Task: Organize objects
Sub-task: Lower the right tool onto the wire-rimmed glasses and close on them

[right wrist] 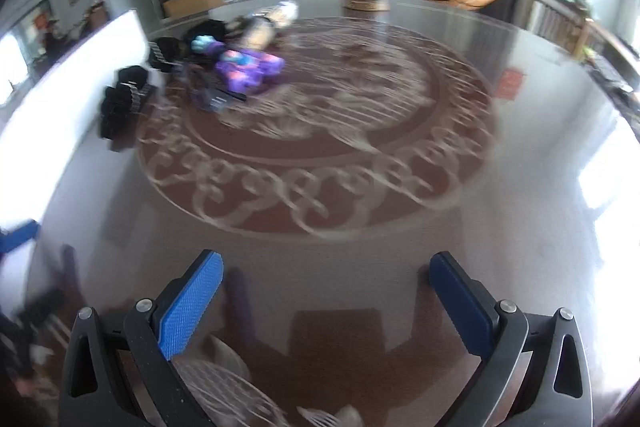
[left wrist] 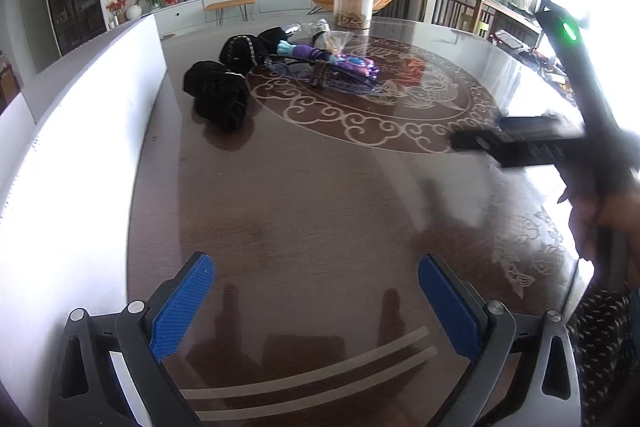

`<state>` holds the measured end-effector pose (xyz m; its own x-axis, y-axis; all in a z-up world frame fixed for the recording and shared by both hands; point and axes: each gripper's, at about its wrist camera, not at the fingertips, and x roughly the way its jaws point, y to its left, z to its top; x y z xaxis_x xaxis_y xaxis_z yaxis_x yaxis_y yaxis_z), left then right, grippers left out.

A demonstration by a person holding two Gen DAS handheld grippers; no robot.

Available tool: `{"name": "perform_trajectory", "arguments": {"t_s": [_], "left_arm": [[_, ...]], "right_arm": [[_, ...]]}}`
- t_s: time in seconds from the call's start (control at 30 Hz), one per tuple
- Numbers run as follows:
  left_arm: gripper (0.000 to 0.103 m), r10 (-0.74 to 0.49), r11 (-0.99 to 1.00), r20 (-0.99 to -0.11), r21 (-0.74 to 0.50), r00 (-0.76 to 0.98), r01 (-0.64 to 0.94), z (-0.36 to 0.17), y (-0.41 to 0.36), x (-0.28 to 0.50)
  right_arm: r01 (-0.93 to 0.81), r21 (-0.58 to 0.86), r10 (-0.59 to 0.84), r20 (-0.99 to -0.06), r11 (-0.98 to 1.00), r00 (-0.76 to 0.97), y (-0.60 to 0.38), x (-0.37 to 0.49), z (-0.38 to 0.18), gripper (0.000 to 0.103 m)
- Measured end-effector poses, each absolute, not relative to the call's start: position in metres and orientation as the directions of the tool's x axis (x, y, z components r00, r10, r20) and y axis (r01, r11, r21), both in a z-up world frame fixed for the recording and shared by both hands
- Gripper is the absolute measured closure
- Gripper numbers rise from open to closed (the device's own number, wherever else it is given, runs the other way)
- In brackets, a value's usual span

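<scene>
Both tools were wide apart and held nothing. The left tool [left wrist: 316, 301] hung low over the shiny brown surface [left wrist: 320, 211]. The right tool [right wrist: 326, 303] hung over it too, and its view was blurry. The things lay in a pile at about 11 o'clock: black socks [left wrist: 216, 95], a purple toy [left wrist: 352, 65] just beside them, and a crinkly bag [left wrist: 334, 41] behind. A clear jar [left wrist: 354, 1] stood at 12 o'clock, near the far edge.

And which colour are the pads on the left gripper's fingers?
Blue, with a fine textured surface on the pads; the left wrist view shows them best.
</scene>
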<state>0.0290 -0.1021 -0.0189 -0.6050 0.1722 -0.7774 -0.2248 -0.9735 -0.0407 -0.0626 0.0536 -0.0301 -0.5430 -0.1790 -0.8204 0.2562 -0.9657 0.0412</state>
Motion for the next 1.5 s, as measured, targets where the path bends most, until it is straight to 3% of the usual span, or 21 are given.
{"name": "perform_trajectory", "arguments": {"t_s": [0.13, 0.33, 0.43, 0.6, 1.07, 1.13, 1.3, 1.37, 1.5], "left_arm": [[0.0, 0.212, -0.965, -0.781, -0.074, -0.587, -0.25, -0.019, -0.093, 0.035], [0.0, 0.215, -0.959, -0.771, -0.048, -0.6, -0.281, -0.014, -0.088, 0.052], [0.0, 0.222, -0.956, -0.772, -0.05, -0.595, -0.29, -0.016, -0.088, 0.055], [0.0, 0.231, -0.956, -0.783, -0.071, -0.578, -0.285, -0.021, -0.089, 0.053], [0.0, 0.224, -0.957, -0.797, -0.072, -0.561, -0.279, -0.025, -0.09, 0.056], [0.0, 0.225, -0.957, -0.798, -0.074, -0.559, -0.28, -0.025, -0.09, 0.056], [0.0, 0.226, -0.956, -0.799, -0.072, -0.557, -0.285, -0.025, -0.087, 0.059], [0.0, 0.224, -0.956, -0.802, -0.07, -0.554, -0.286, -0.026, -0.086, 0.06], [0.0, 0.217, -0.957, -0.808, -0.066, -0.547, -0.281, -0.026, -0.085, 0.059]], "right_arm": [[0.453, -0.077, -0.226, -0.784, -0.888, -0.577, -0.01, -0.104, -0.005, 0.0], [0.609, -0.211, -0.208, -0.813, -0.765, -0.544, -0.078, -0.144, -0.019, 0.006], [0.603, -0.206, -0.179, -0.838, -0.77, -0.515, -0.082, -0.159, -0.033, 0.012], [0.534, -0.128, -0.192, -0.843, -0.836, -0.503, -0.063, -0.178, -0.04, 0.013], [0.533, -0.132, -0.2, -0.831, -0.836, -0.519, -0.062, -0.178, -0.032, 0.02], [0.52, -0.153, -0.175, -0.831, -0.84, -0.527, -0.062, -0.18, -0.032, 0.025], [0.444, -0.116, -0.159, -0.83, -0.888, -0.535, -0.041, -0.186, -0.02, 0.082], [0.423, -0.051, -0.192, -0.838, -0.905, -0.511, -0.027, -0.184, -0.018, 0.089], [0.387, -0.027, -0.196, -0.828, -0.922, -0.526, 0.005, -0.152, -0.02, 0.091]]}}
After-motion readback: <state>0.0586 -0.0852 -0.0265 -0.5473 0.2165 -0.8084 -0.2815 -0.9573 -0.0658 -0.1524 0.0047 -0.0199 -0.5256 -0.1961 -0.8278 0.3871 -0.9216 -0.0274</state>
